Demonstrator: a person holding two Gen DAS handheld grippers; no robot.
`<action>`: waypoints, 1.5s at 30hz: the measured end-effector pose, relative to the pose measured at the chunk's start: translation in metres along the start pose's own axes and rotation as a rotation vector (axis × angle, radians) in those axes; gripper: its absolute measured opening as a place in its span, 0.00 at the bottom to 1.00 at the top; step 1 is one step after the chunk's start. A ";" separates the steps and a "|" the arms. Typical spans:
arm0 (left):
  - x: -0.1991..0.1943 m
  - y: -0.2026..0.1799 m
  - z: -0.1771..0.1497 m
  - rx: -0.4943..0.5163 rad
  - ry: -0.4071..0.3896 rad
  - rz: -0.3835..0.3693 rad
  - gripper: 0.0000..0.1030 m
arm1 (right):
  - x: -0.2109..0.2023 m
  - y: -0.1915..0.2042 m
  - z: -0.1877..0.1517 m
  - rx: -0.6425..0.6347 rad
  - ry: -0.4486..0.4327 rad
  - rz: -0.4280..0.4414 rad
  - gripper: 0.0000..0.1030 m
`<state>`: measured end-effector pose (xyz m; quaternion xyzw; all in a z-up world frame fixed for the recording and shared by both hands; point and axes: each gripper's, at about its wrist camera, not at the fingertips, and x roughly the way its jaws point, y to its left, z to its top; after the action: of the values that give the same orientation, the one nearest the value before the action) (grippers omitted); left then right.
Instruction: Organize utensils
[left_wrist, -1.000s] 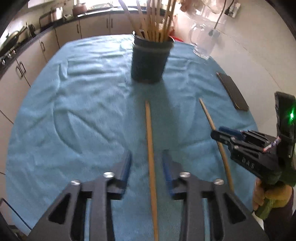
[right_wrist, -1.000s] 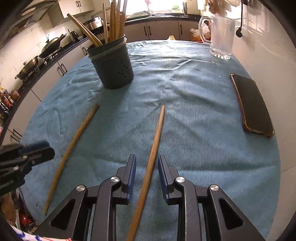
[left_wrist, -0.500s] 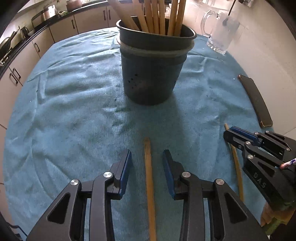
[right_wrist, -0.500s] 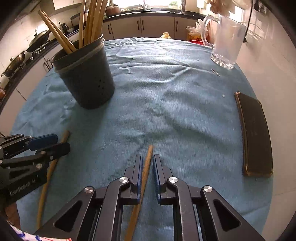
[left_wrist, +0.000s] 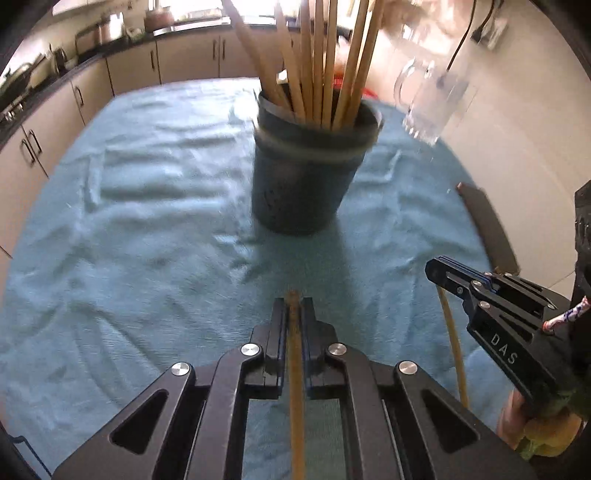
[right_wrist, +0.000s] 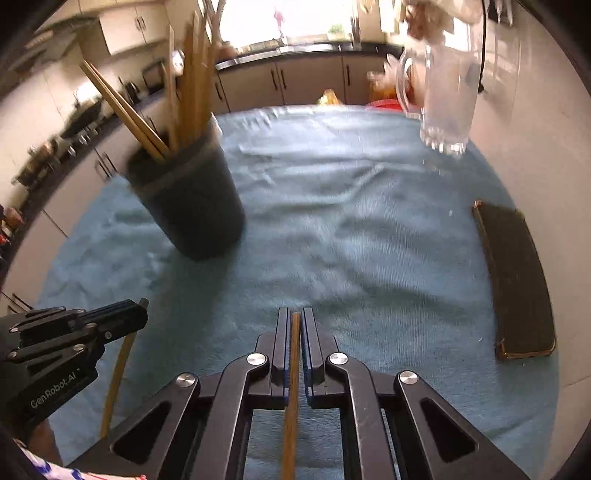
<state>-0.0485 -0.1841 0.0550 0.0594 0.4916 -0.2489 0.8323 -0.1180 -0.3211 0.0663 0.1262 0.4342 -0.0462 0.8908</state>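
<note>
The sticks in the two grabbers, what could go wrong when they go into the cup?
1. The cup is already crowded with sticks, so a new tip may catch and tip it.
2. Each gripper, left and right, pinches its stick near one end; the long tail might swing and slip.
3. The glass mug stands close.

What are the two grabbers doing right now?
Left gripper: shut on a chopstick.
Right gripper: shut on another chopstick.

A home kitchen: beige cabinets (right_wrist: 314, 83) under a dark countertop (right_wrist: 295, 50), pans (right_wrist: 79, 122) along the wall.
</note>
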 end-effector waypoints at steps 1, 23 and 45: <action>-0.010 0.001 -0.001 0.001 -0.018 -0.005 0.06 | -0.007 0.002 0.001 -0.005 -0.023 0.003 0.05; -0.159 -0.017 -0.053 -0.015 -0.320 -0.007 0.06 | -0.131 0.025 -0.015 -0.014 -0.323 0.075 0.05; -0.214 -0.032 -0.076 0.008 -0.455 -0.023 0.06 | -0.188 0.046 -0.029 -0.067 -0.431 0.116 0.05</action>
<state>-0.2078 -0.1095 0.2022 -0.0008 0.2911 -0.2674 0.9186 -0.2480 -0.2741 0.2053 0.1085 0.2272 -0.0062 0.9678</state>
